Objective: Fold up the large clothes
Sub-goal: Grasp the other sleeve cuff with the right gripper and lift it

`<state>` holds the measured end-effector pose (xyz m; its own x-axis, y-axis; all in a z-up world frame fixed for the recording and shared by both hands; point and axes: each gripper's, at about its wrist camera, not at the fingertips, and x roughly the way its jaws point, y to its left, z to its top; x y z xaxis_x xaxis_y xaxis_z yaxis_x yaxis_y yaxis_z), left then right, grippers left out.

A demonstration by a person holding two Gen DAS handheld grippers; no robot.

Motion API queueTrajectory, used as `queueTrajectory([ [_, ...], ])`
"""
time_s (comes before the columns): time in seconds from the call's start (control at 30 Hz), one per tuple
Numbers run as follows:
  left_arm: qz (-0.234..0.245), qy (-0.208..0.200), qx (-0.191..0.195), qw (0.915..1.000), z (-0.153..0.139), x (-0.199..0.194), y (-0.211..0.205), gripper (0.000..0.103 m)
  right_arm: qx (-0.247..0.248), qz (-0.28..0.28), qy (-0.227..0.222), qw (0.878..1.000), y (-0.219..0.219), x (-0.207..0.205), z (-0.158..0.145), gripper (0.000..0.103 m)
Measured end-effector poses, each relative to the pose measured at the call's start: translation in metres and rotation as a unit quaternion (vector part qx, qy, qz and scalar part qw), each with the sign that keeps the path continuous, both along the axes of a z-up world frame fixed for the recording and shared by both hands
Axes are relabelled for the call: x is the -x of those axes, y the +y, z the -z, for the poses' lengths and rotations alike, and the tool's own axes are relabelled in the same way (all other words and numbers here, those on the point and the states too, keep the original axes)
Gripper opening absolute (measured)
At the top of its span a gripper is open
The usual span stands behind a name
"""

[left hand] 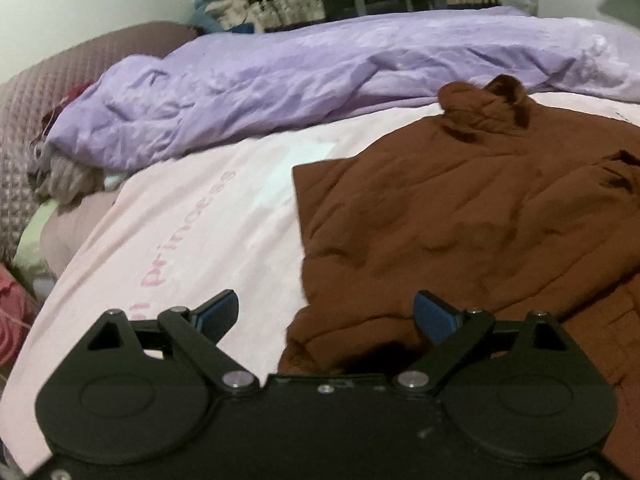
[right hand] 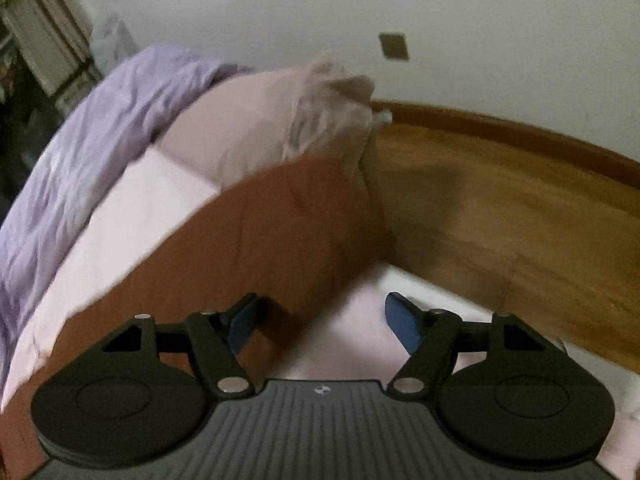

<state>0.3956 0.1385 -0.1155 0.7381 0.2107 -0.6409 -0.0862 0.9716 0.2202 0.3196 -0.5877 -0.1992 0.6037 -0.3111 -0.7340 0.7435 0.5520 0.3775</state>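
A large brown garment (left hand: 460,216) lies spread on the pale pink bed sheet (left hand: 192,232), its collar toward the far side. My left gripper (left hand: 326,314) is open just above the garment's near left edge, with brown cloth between and below the blue pads. In the right wrist view the same brown garment (right hand: 272,232) runs to the bed's right edge. My right gripper (right hand: 320,320) is open over the garment's near corner and the pink sheet (right hand: 344,344), holding nothing.
A crumpled lilac duvet (left hand: 300,80) lies along the far side of the bed. A quilted mauve headboard (left hand: 60,80) and a pile of clothes (left hand: 68,180) are at the left. A pink pillow (right hand: 256,128) sits at the bed's corner. Wooden floor (right hand: 520,220) lies right of the bed.
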Motion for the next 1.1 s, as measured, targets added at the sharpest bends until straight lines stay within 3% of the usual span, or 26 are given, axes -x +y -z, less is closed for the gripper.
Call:
queueTrajectory([
  [0.03,-0.006,0.001,0.007,1.0000,0.001,0.000,0.003,0.097,0.004,0.001,0.007,1.000,-0.003,-0.008,0.001,0.083],
  [0.1,-0.011,0.005,0.018,0.9998,0.005,0.002,0.008,0.097,0.021,-0.001,0.010,1.000,-0.004,-0.019,0.001,0.048],
  [0.2,-0.012,0.011,0.011,0.9998,0.010,0.004,0.006,0.097,0.039,-0.009,0.016,0.999,-0.005,-0.030,0.000,0.029],
  [0.33,-0.008,0.009,0.004,0.9999,0.009,0.006,0.005,0.097,0.071,-0.021,-0.032,0.997,0.013,-0.018,-0.027,0.015],
  [0.47,-0.018,0.011,0.007,0.9998,0.006,0.002,0.007,0.097,0.140,-0.052,-0.076,0.986,0.065,-0.014,-0.070,0.014],
  [0.63,-0.030,0.021,0.017,0.9992,0.005,-0.008,0.001,0.097,0.157,-0.153,-0.131,0.967,0.155,-0.018,-0.105,0.015],
  [0.87,0.007,0.014,0.030,0.9994,-0.004,-0.013,-0.018,0.097,0.143,-0.275,-0.143,0.940,0.307,-0.031,-0.108,0.014],
  [1.1,0.008,0.008,0.046,0.9989,-0.005,-0.018,-0.015,0.097,0.128,-0.317,-0.183,0.922,0.424,-0.031,-0.103,0.014],
])
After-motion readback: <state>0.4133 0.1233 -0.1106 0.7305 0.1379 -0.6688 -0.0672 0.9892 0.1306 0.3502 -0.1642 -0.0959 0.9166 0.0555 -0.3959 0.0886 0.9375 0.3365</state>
